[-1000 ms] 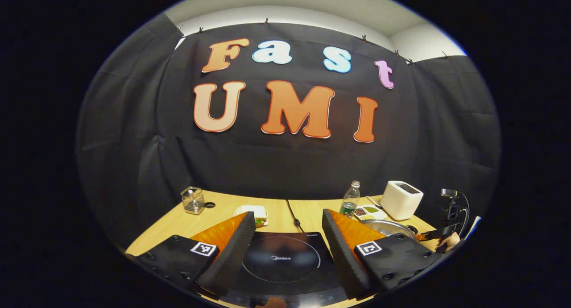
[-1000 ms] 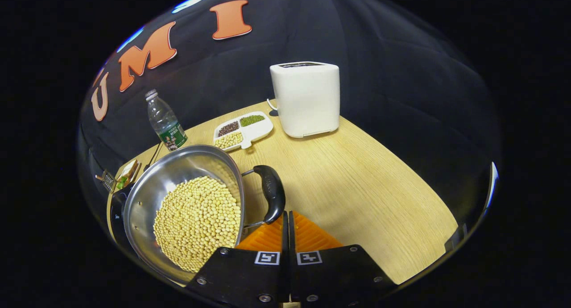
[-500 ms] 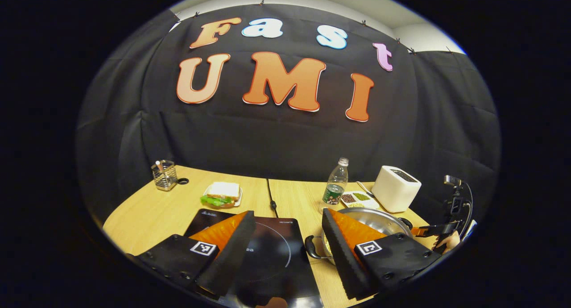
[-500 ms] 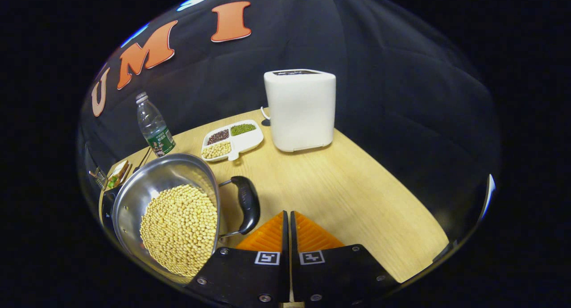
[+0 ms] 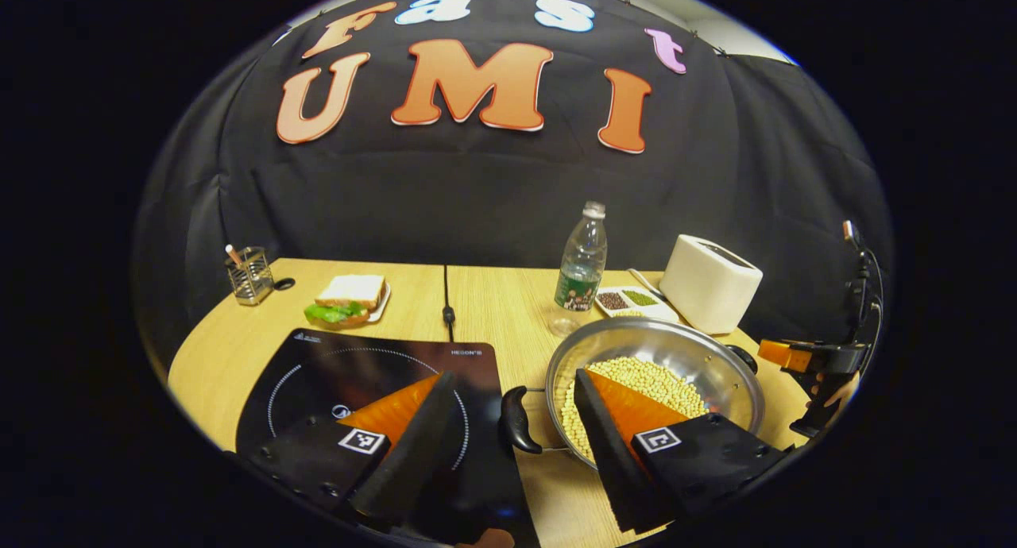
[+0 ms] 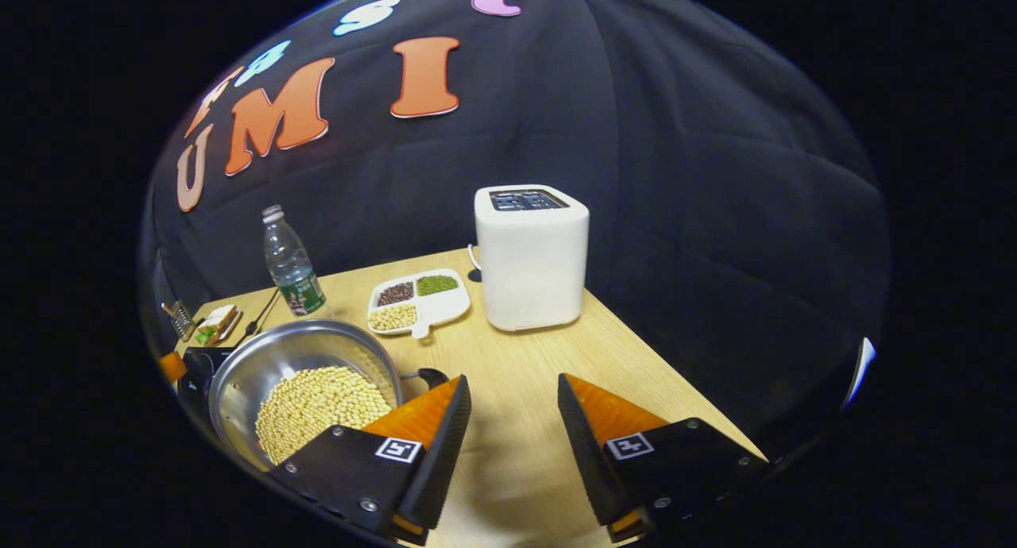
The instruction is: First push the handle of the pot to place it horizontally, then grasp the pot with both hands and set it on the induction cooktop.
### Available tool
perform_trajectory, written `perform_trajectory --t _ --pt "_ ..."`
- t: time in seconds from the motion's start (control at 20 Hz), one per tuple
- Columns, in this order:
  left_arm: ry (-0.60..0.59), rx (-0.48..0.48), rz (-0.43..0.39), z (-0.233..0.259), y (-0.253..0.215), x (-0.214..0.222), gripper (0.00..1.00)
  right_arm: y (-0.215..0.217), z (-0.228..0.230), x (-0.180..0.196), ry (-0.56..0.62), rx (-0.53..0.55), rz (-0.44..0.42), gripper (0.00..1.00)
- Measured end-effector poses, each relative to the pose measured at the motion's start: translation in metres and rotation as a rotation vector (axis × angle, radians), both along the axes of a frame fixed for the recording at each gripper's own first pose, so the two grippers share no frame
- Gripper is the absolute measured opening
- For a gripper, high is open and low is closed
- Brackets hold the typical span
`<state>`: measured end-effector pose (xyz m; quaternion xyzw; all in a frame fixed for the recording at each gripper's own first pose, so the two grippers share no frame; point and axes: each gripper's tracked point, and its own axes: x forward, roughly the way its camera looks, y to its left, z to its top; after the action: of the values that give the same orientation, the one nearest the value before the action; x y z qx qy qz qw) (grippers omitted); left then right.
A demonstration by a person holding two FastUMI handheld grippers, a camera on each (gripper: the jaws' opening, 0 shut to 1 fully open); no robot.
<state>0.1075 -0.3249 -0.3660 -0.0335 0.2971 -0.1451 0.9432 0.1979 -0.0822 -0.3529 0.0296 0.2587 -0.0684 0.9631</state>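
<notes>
My left tool (image 5: 508,421) is spread wide and gripping nothing: its left finger hangs over the flat black glass induction cooktop (image 5: 318,365), its right finger over the round stainless-steel pot of pale yellow soybeans (image 5: 651,365). The pot sits on the light wooden surface (image 5: 493,310) just to the right of the cooktop, not on it, and its near black handle (image 5: 515,419) lies in the gap between my two fingers, close to the cooktop's right edge. My right tool (image 6: 508,421) is spread too, empty, over bare wood; the pot (image 6: 302,357) is at its left, with the far black handle (image 6: 433,376) peeping out just behind my left finger — whether they touch I cannot tell. To the right of that tool the wood runs open to the surface's edge, with the white box-shaped toaster (image 6: 531,254) and the white divided dish of beans (image 6: 417,302) farther back and the clear plastic water bottle (image 6: 290,262) behind the pot. In the left gripper view the sandwich on a white plate (image 5: 349,298) and the wire-mesh holder (image 5: 248,274) stand well behind the cooktop. Compared with half a second ago, my right tool has gone from pressed together to spread, and my left view has tipped downward — the whole pot and more of the cooktop now show.
</notes>
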Motion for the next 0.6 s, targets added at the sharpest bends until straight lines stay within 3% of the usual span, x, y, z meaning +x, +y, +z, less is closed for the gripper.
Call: perform_trajectory --t 0.05,0.15,0.35,0.6 --pt "0.014 -0.001 -0.003 -0.006 -0.004 -0.001 0.99 0.009 0.004 0.002 -0.014 0.007 0.028 0.76" --pt "0.032 0.001 -0.004 -0.014 -0.007 0.003 0.99 0.027 0.005 0.005 -0.018 0.026 0.083 0.81" --pt "0.069 0.020 -0.001 -0.030 -0.011 0.006 0.99 0.044 -0.014 0.009 0.042 0.040 0.130 0.89" --pt "0.118 0.023 -0.006 -0.046 -0.013 0.004 0.99 0.045 -0.034 0.015 0.096 0.048 0.137 0.91"
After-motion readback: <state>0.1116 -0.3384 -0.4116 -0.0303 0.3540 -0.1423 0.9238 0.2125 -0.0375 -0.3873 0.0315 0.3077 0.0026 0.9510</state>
